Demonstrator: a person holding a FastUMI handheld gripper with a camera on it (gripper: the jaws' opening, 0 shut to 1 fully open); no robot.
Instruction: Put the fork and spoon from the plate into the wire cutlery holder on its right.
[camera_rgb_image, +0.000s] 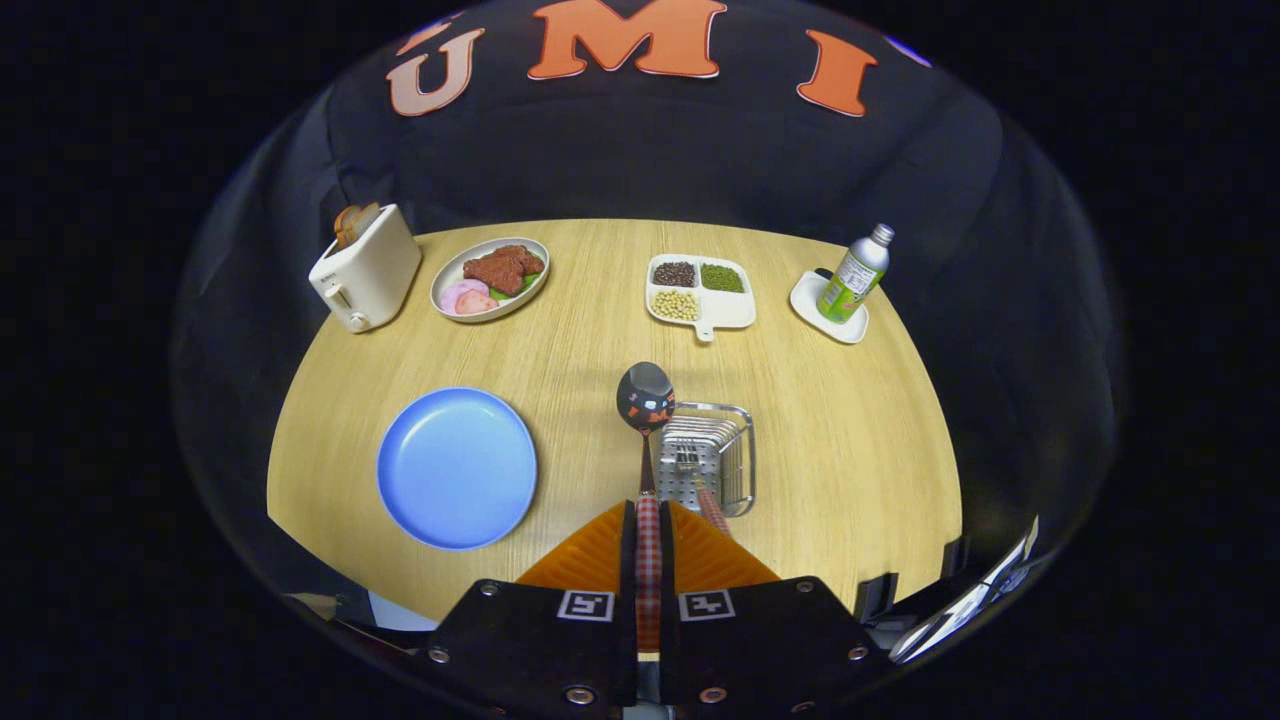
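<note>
Gripping the spoon (646, 440) by its checked handle, the gripper (648, 530) has both fingers (590, 560) pressed together on that handle, so the bowl stands out ahead of them, above the table (850, 440). The wire cutlery holder (708, 458) sits just ahead and slightly right of the fingers; the spoon bowl hangs over its left rim. The fork (700, 478) already stands inside the holder, its checked handle leaning toward the gripper. The blue plate (457, 468), left of the holder, lies bare.

Risks, as judged from this pose: the bowl sits near the rim rather than over the opening, so lowering it here may strike the wire and push or tip the light holder. The fork's leaning handle may also block the spoon. A narrow grip on a slim handle may let the spoon swivel.
</note>
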